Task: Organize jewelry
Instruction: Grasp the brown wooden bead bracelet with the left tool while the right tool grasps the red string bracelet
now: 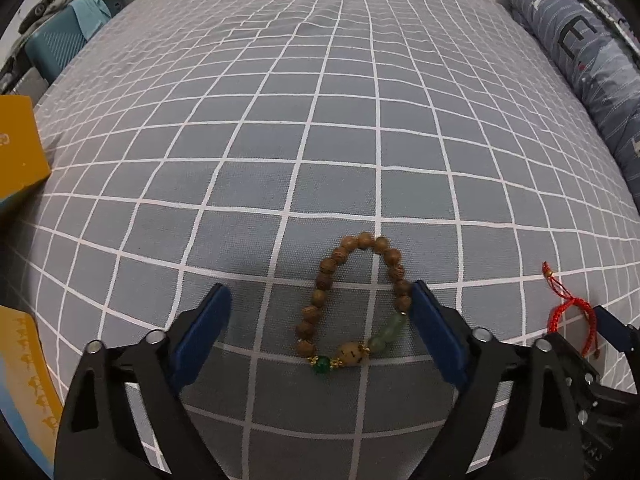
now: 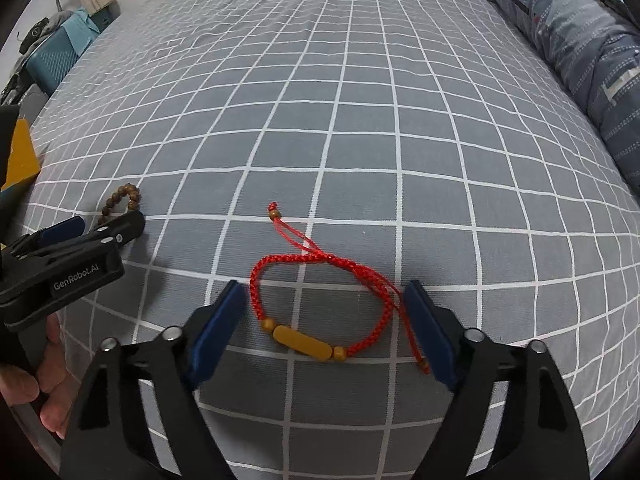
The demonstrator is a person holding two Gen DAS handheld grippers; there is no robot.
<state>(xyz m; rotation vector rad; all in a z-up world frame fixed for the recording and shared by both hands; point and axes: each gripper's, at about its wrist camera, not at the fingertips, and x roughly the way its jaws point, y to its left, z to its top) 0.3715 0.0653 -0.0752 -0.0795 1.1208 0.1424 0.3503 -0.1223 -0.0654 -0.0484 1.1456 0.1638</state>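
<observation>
My left hand-held gripper [image 1: 320, 312] stands wide around the brown wooden-bead bracelet [image 1: 352, 300] on the grey checked bed [image 1: 320, 140]; my right hand-held gripper [image 2: 324, 320], equally wide, straddles the red braided cord bracelet [image 2: 324, 304], its amber bar crosswise between the fingers.

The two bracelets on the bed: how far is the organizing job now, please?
Nothing looks put away yet. The wooden bead bracelet and the red cord bracelet both lie flat on the checked bedsheet. In hand: the left gripper and the right gripper are open, each straddling its bracelet without gripping. Left: closing, lifting, and storing both, perhaps in the yellow box.
</observation>
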